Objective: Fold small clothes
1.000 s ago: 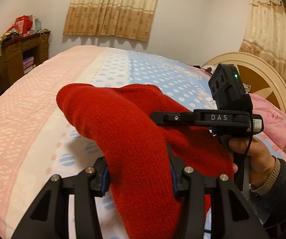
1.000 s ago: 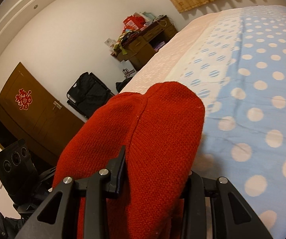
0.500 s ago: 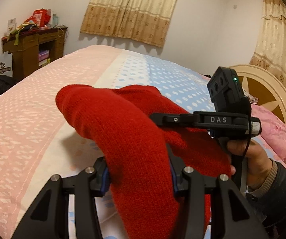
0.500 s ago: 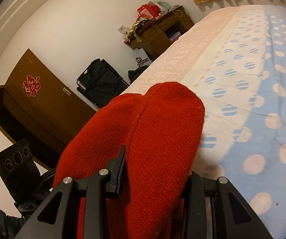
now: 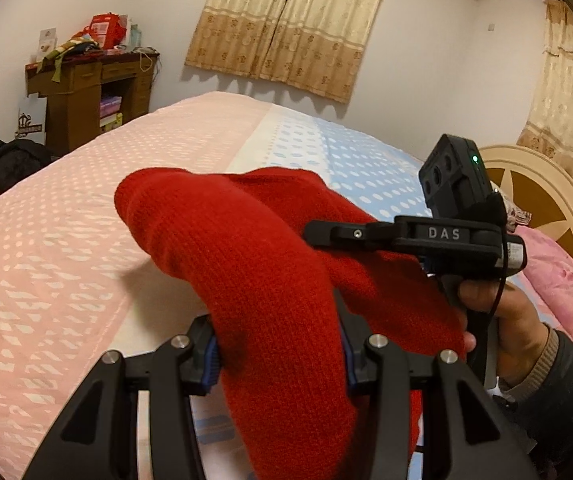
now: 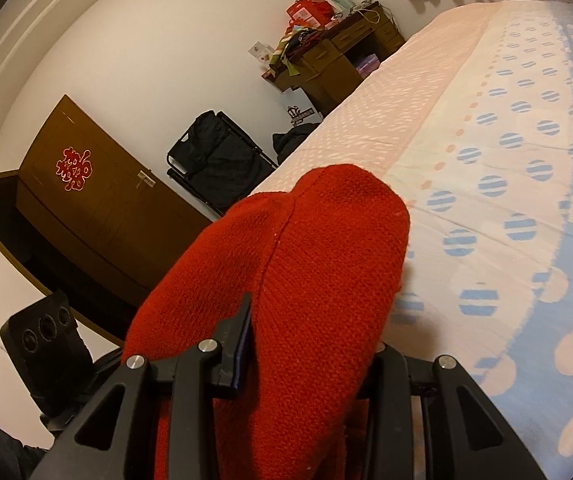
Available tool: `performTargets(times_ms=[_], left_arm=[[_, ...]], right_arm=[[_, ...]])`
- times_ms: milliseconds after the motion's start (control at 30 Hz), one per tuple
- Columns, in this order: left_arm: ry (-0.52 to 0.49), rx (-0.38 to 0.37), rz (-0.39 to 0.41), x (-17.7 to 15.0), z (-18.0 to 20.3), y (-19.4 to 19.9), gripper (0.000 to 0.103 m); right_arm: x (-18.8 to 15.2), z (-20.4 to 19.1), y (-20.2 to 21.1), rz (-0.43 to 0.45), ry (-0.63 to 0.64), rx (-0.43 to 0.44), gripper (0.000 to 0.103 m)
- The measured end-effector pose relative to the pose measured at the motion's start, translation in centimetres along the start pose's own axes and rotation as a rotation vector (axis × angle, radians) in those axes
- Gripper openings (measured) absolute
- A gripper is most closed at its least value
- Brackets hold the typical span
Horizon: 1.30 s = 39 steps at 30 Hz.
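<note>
A red knitted garment [image 5: 270, 280] hangs between both grippers above the bed [image 5: 66, 240]. My left gripper [image 5: 278, 354] is shut on one part of it, the cloth bulging over the fingers. My right gripper [image 6: 310, 344] is shut on another part of the red knit [image 6: 310, 264]. In the left wrist view the right gripper's side [image 5: 426, 236] shows at the right, held by a hand, its fingers against the garment. The fingertips of both grippers are hidden by cloth.
The bed has a pink and blue dotted cover [image 6: 506, 160]. A headboard [image 5: 534, 196] and pink pillow [image 5: 558, 280] are at the right. A wooden desk [image 5: 90, 96] with clutter stands by the wall, with a black bag [image 6: 214, 156] and a brown door [image 6: 86, 200] beyond the bed's edge.
Both grippers, still holding the garment, have risen and tilted up a little; more of the room and far wall shows. The grip on the knit has not changed.
</note>
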<state>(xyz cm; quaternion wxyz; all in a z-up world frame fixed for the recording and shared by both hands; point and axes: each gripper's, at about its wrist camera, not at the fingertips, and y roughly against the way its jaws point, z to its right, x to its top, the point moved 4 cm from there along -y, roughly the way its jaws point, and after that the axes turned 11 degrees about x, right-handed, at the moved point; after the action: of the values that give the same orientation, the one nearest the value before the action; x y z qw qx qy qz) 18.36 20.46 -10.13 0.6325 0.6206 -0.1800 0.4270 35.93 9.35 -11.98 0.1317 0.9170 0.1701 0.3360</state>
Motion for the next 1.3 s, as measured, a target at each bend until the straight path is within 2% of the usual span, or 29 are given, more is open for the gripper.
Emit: performTargets(times_ms=[300,533,967,1300], left_arm=[[0.055,-0.006,-0.036,-1.5,-2.0,-1.0,0.047],[0.063,-0.003,-0.06,-2.6,-3.0,-1.5,0.047],[0.092,-0.018,-0.087,-4.7,-5.2,-1.6,0.047],[0.108,-0.017,-0.11,-4.8,-5.1,-2.0,0.047]], right_arm=[[-0.3,0.5,-2.6,-0.046,-0.011,-0.006,0.035],[-0.6,1.2,-3.5,-0.065,-0.003,-0.055,0.035],[-0.8,1.9,-5.3,-0.079,-0.016,-0.046,0.036],[-1.1,3.5,-6.4,-0.114,-0.021,-0.11,0.036]])
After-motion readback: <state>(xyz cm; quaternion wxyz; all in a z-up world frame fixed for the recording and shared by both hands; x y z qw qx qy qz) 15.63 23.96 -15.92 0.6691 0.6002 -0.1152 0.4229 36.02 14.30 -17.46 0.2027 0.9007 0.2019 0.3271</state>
